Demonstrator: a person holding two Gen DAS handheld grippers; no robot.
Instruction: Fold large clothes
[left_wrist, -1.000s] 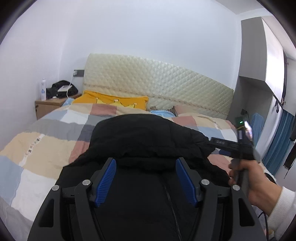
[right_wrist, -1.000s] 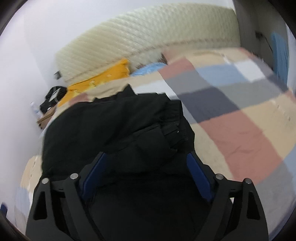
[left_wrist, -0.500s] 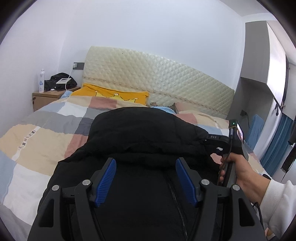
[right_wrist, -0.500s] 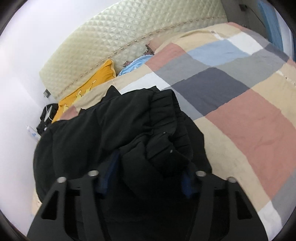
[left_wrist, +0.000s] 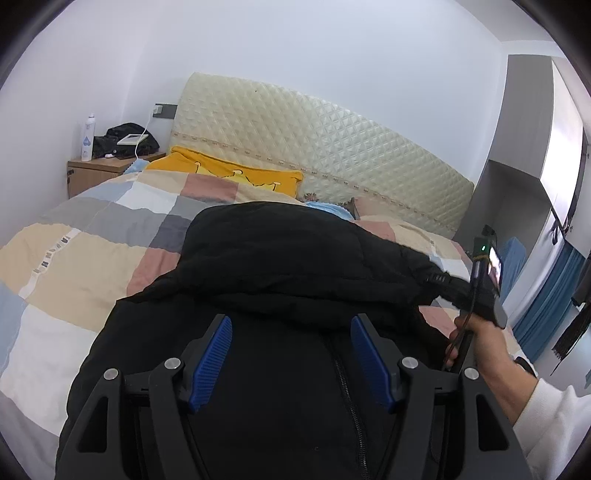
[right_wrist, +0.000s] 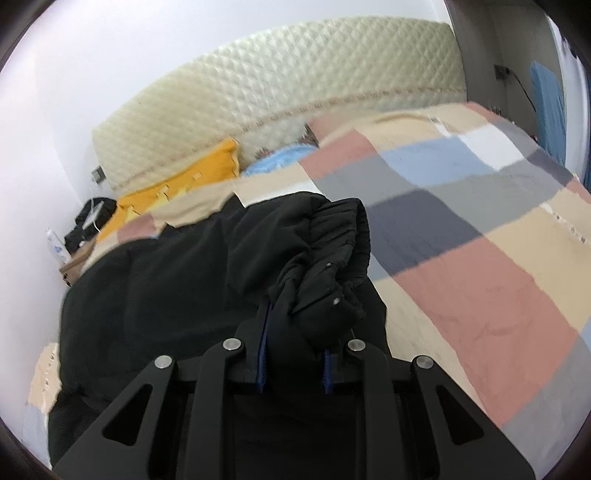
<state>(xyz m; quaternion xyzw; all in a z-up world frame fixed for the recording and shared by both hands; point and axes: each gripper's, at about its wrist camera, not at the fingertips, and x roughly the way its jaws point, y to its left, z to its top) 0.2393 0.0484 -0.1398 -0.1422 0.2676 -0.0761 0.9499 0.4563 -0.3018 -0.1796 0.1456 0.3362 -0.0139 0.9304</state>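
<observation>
Right wrist view: the right gripper (right_wrist: 295, 347) is closing its fingers on a bunched fold of the black jacket (right_wrist: 177, 288), near a ribbed cuff (right_wrist: 343, 229); the fabric fills the gap between the blue pads. The jacket lies spread on the bed (right_wrist: 480, 258), over a checked quilt. In the left wrist view, the left gripper (left_wrist: 291, 356) hovers over the jacket's zipper (left_wrist: 347, 391), fingers wide apart and holding nothing. To the right, a hand (left_wrist: 484, 343) in a white sleeve grips the other tool. Beyond lie a yellow pillow (left_wrist: 221, 171), a quilted headboard (left_wrist: 332, 140) and a nightstand (left_wrist: 99, 170).
</observation>
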